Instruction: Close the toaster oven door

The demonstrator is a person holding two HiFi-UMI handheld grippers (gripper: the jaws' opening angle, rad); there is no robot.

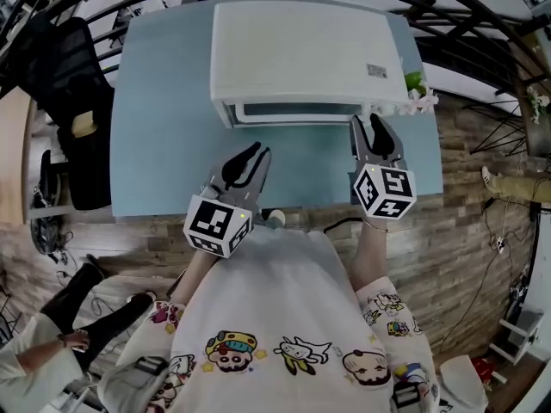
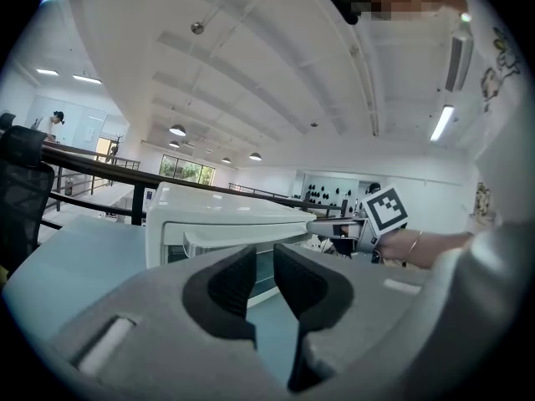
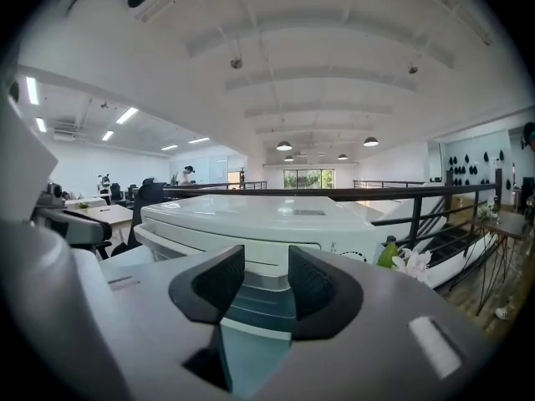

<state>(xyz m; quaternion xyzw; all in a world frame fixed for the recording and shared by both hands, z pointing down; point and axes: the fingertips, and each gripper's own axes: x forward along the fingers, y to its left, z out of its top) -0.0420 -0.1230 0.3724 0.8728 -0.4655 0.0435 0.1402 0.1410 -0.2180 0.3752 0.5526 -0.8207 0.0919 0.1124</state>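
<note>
One boxy white toaster oven (image 1: 301,54) (smooth, glossy)

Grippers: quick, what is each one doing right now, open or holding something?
Left gripper: open, holding nothing.
Right gripper: open, holding nothing, facing the toaster oven.

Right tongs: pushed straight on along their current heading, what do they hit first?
The toaster oven door, on its glass near its right end. The right tongs are open and empty, with nothing in between. The gap looks short, but depth is uncertain.
</note>
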